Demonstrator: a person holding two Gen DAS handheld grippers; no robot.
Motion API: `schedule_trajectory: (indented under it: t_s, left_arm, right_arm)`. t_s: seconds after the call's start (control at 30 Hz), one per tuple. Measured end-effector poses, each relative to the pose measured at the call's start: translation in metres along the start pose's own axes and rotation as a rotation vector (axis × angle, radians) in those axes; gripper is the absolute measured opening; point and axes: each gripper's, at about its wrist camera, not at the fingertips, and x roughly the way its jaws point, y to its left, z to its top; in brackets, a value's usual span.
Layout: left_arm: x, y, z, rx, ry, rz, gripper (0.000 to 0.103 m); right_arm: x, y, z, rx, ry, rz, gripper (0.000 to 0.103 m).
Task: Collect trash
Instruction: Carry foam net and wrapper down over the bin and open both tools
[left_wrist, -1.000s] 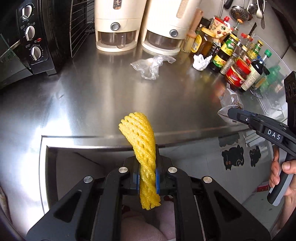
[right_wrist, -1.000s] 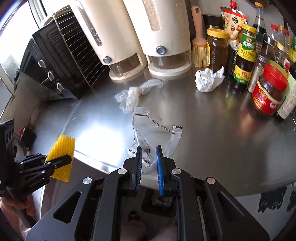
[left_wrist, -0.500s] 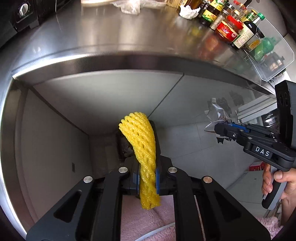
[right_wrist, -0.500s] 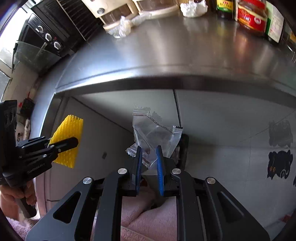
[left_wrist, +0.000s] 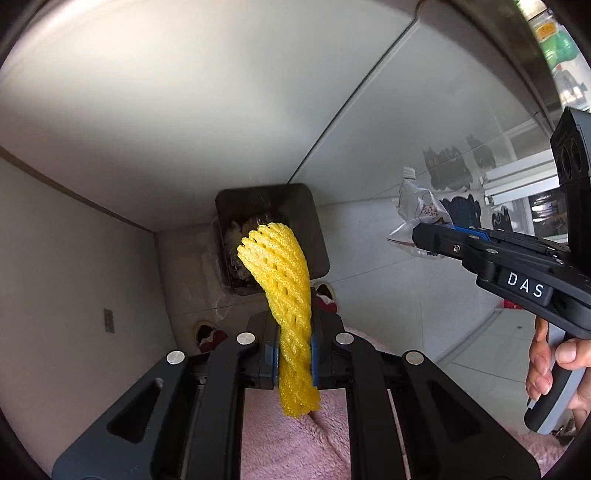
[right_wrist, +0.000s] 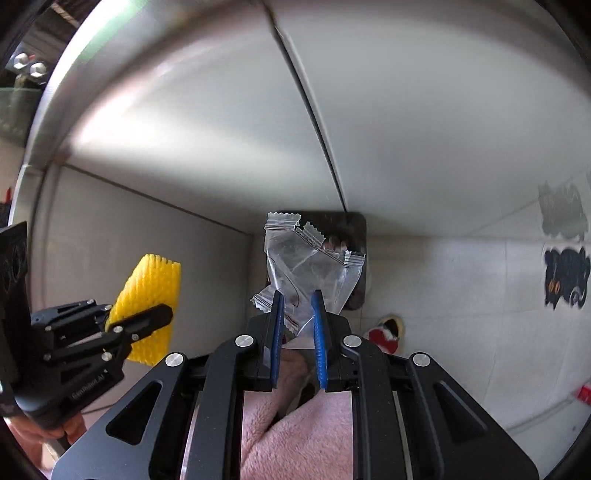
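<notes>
The yellow foam net (left_wrist: 286, 317) is pinched between the blue pads of the left gripper (left_wrist: 293, 356), its free end curling up over a dark bin (left_wrist: 317, 236) that stands on the pale tiled floor (left_wrist: 388, 295) below. The right gripper (right_wrist: 298, 332) is clenched on clear plastic wrappers (right_wrist: 310, 266), which also hang above the bin (right_wrist: 360, 229). Behind the bin rises the grey front of a counter cabinet (left_wrist: 184, 110), split by a dark vertical seam. Pink fleece clothing (left_wrist: 295, 443) fills the near edge. Only the left view shows rubbish already inside the bin and the person's hand (left_wrist: 554, 365) on the right gripper's handle; only the right view shows a red and white slipper (right_wrist: 386, 330) right of the bin.
</notes>
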Motion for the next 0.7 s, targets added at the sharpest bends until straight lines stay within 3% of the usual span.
schedule_trajectory:
  t_s: [0.4,0.7]
  left_arm:
    - [0.068,0.006,0.022,0.003,0.073,-0.007,0.01]
    - [0.078,0.011,0.034,-0.005,0.085,0.001,0.016]
  right_arm:
    - [0.072,-0.006,0.03,0.077,0.073,0.001,0.016]
    - [0.082,-0.002,0.043,0.065,0.087,-0.003,0.019]
